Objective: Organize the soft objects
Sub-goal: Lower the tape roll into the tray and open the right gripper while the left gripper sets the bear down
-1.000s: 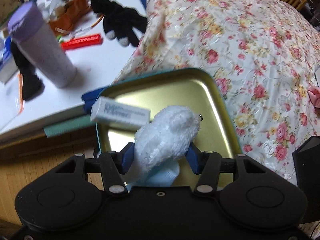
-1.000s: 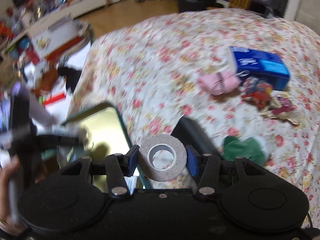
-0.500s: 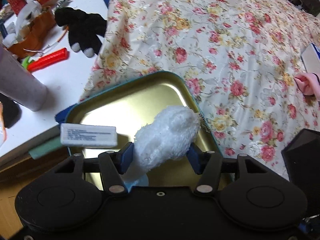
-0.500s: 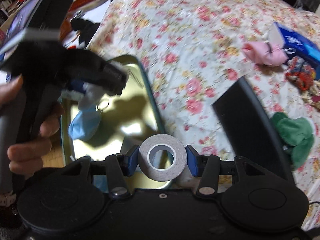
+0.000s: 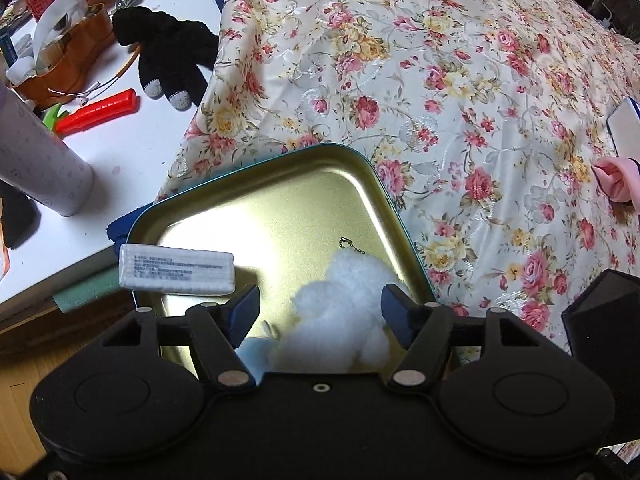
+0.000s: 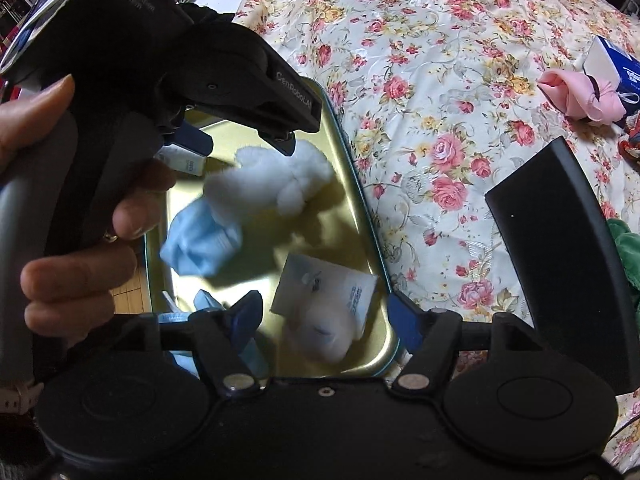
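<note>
A gold tin tray with a teal rim lies at the edge of the flowered bedspread; it also shows in the right wrist view. My left gripper is open above it, and a white fluffy plush lies loose in the tray between its fingers. The plush shows blurred in the right wrist view beside a light blue cloth. My right gripper is open and empty over the tray's near end, above a white packet. A blurred pale shape lies under the packet.
A white label box sits on the tray's left rim. A black lid lies right of the tray. A pink cloth, a blue box and a green cloth lie on the bed. A black glove and a tumbler are on the white table.
My left gripper has opened and the white plush has dropped into the tray. My right gripper has opened; the tape roll it held is no longer between its fingers.
</note>
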A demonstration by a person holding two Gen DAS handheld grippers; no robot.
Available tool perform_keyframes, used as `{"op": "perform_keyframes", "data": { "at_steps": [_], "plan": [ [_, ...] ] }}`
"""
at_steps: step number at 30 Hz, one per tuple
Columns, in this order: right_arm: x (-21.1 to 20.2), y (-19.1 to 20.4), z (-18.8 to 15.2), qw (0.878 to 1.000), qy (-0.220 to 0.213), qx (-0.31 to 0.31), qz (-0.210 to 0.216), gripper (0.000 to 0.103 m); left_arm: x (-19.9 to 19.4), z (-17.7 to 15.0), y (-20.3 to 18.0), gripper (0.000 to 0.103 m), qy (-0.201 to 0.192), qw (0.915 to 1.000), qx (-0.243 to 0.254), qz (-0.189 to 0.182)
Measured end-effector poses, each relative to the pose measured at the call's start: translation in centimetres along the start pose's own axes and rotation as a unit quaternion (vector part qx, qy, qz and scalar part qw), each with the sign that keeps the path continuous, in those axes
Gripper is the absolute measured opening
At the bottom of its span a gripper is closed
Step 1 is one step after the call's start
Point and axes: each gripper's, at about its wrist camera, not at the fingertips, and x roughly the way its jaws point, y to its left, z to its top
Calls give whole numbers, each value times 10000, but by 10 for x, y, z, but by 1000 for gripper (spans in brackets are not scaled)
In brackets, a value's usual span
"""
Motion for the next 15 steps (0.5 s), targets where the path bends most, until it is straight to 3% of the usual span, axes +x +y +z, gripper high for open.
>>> {"op": "perform_keyframes", "data": {
  "at_steps": [12, 15],
  "plan": [
    [-2, -3, -1, 10000, 27, 33, -68, 67, 2, -1, -2, 65, 81, 9999, 57, -19],
    [-4, -2, -3, 10000, 23, 36, -72, 67, 2, -1, -1, 70, 77, 10000, 45, -26]
  ]
}}
